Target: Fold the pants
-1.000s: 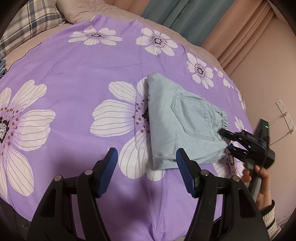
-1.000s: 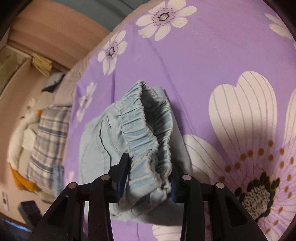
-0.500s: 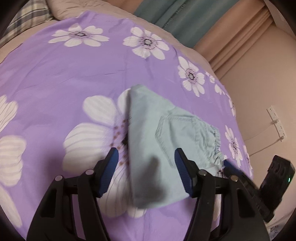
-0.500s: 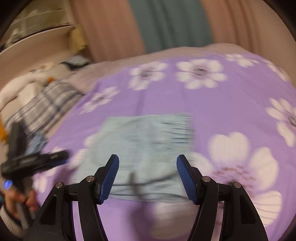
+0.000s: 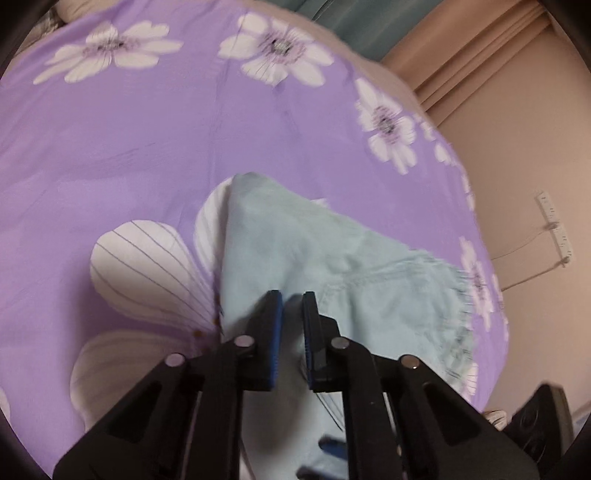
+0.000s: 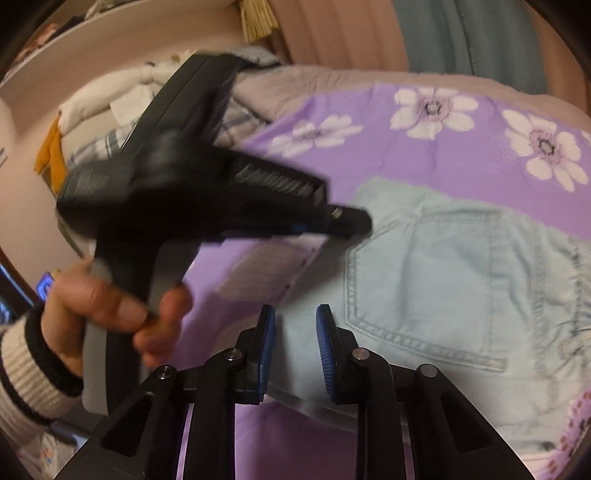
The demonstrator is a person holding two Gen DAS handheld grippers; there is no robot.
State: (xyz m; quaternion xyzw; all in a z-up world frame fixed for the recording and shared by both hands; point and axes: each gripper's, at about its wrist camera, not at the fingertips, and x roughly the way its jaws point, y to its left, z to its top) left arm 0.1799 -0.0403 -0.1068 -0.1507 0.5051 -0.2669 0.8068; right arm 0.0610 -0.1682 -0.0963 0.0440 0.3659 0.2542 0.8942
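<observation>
1. The pants (image 5: 332, 266) are light blue and lie folded into a compact bundle on the bed, on a purple bedspread (image 5: 129, 147) printed with large white flowers
2. In the right wrist view a back pocket (image 6: 443, 280) faces up, with the gathered elastic waistband (image 6: 576, 295) at the right edge of the bundle
3. The left gripper (image 5: 292, 310) sits low over the near part of the pants; its jaws are drawn almost together with a narrow slit between the blue pads, and whether any cloth is pinched there cannot be told
4. In the right wrist view the same left gripper shows from the side, blurred, held by the left hand (image 6: 110, 310) in a striped cuff, its tip touching or just above the left edge of the pants
5. The right gripper (image 6: 295, 328) is near the front edge of the pants beside the pocket; its jaws stand partly apart with a visible gap and hold nothing
6. Beyond the bed are a beige and teal curtain (image 6: 443, 33) and a heap of bedding (image 6: 110, 99) at the left
</observation>
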